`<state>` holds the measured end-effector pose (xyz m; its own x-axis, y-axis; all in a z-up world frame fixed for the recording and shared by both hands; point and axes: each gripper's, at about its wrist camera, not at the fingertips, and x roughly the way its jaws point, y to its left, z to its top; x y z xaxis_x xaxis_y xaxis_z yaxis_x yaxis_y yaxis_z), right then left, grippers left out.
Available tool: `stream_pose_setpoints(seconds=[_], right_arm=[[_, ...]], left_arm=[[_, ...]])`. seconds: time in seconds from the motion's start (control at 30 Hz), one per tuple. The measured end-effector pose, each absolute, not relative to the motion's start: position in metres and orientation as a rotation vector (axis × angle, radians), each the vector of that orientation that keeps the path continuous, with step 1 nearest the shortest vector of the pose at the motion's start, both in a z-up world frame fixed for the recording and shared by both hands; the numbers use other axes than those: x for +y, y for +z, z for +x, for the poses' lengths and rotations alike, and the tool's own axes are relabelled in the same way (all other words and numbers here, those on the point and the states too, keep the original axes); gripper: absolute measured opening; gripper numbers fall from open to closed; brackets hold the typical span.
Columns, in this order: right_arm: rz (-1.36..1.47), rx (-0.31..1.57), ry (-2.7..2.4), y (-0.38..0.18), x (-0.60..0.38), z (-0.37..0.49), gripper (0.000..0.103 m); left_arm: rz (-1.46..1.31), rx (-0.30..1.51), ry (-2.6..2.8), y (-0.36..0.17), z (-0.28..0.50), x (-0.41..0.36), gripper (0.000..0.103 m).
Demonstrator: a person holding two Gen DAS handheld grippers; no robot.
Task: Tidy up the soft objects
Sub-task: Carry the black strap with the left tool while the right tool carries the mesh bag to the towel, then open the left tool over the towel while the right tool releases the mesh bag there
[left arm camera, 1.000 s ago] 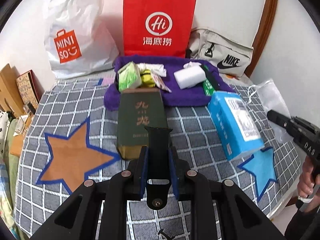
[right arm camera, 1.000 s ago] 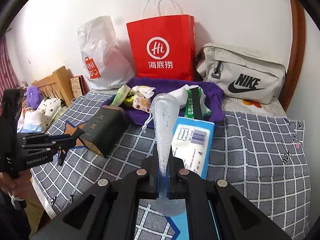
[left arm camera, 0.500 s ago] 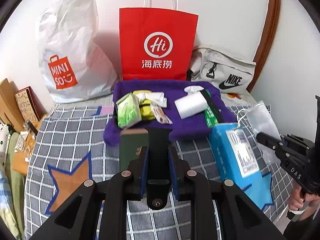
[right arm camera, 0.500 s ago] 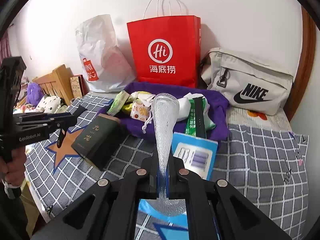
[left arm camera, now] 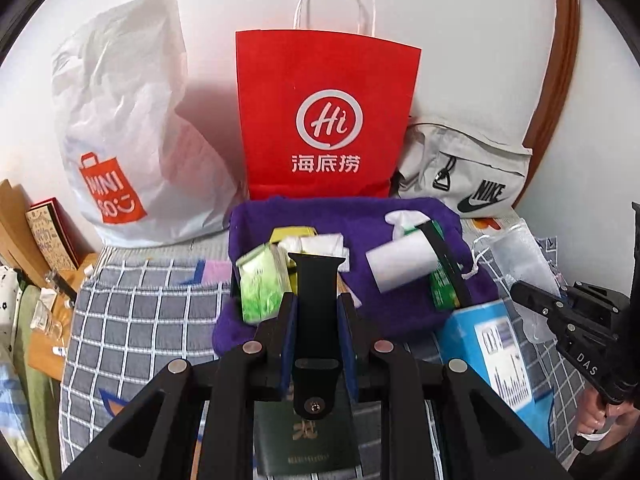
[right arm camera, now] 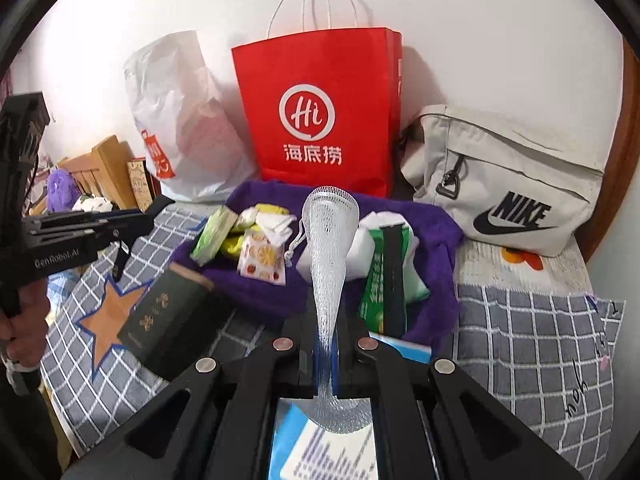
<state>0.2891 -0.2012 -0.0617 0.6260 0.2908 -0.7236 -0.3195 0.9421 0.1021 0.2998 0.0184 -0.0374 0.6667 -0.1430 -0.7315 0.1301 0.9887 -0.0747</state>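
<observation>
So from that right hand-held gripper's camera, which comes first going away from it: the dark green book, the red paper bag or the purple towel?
1. Dark green book, lower left, nearest the right hand-held gripper.
2. Purple towel, middle, just beyond.
3. Red paper bag, standing at the wall, farthest.

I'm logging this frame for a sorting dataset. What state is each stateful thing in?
Left claw: shut on black watch strap.
Right claw: shut on white mesh drawstring pouch.
Red paper Haidilao bag: upright, top open.
Beige Nike bag: zipped, leaning on wall.
Dark green box: closed, lying flat.
</observation>
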Motion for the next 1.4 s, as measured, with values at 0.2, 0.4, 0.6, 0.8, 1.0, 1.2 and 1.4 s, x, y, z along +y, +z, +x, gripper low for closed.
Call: stream_pose_setpoints(seconds=[0.2,0.4,0.6,0.8,1.0,1.2,1.4], right_arm=[[-0.034,0.823,0.350,-0.061,-0.198,0.320,0.004],[-0.047,0.821,0.344,-0.061,-0.196,0.349,0.004],[-0.064,0.839,0.325,-0.068,-0.196,0.378,0.004],[-0.072,0.883,0.312,-0.090,-0.198,0.397,0.004],[-0.083,0.933,0.291,-0.112,-0.202,0.413,0.004],[-0.095,0.952,0.285,-0.121,-0.201,0.423,0.004],[-0.097,0.998,0.291,-0.134,-0.200,0.428,0.004]], left_arm=[[-0.015,0.841,-0.160,-0.042,0.328,0.017,0.019],[-0.011,0.862,-0.160,-0.048,0.353,0.015,0.019],[0.005,0.872,-0.159,-0.054,0.375,0.013,0.019],[0.001,0.905,-0.164,-0.071,0.396,0.010,0.019],[0.010,0.925,-0.176,-0.083,0.409,0.005,0.019],[0.006,0.954,-0.186,-0.094,0.417,0.004,0.019],[-0.008,0.984,-0.204,-0.105,0.424,0.002,0.019]])
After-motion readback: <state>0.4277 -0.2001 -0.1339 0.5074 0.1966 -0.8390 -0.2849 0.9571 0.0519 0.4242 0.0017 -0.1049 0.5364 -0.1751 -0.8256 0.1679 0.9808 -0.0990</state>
